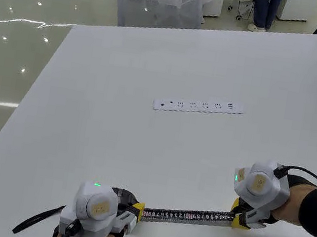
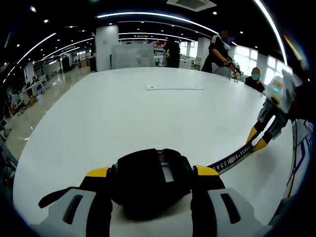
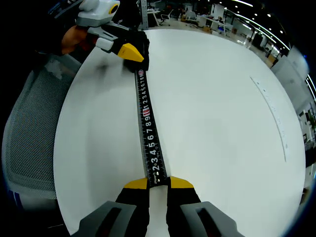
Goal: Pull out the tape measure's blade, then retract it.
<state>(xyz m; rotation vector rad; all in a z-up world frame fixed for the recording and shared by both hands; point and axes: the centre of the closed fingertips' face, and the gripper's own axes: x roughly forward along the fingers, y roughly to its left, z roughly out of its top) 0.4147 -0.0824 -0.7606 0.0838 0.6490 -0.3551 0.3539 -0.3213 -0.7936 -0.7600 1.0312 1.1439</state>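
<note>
Near the table [image 1: 185,57] edge, left gripper [image 1: 131,211] clamps the tape measure case [image 2: 150,180]; right gripper [image 3: 158,185] pinches the blade [image 3: 148,128] tip. We should pull straight along the blade, case steady.

Bare tabletop [image 1: 113,141] separates blade [image 1: 185,216] from power strip [image 1: 198,106].

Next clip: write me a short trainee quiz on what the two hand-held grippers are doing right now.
1. True or false: the blade is fully retracted into the tape measure case.
2. The right hand-held gripper is shut on: A the blade's end; B the case; C nothing.
3. Short answer: what does the left hand-held gripper hold?
Key: 1 false, the blade spans the gap between the two grippers; 2 A; 3 the tape measure case.
</note>
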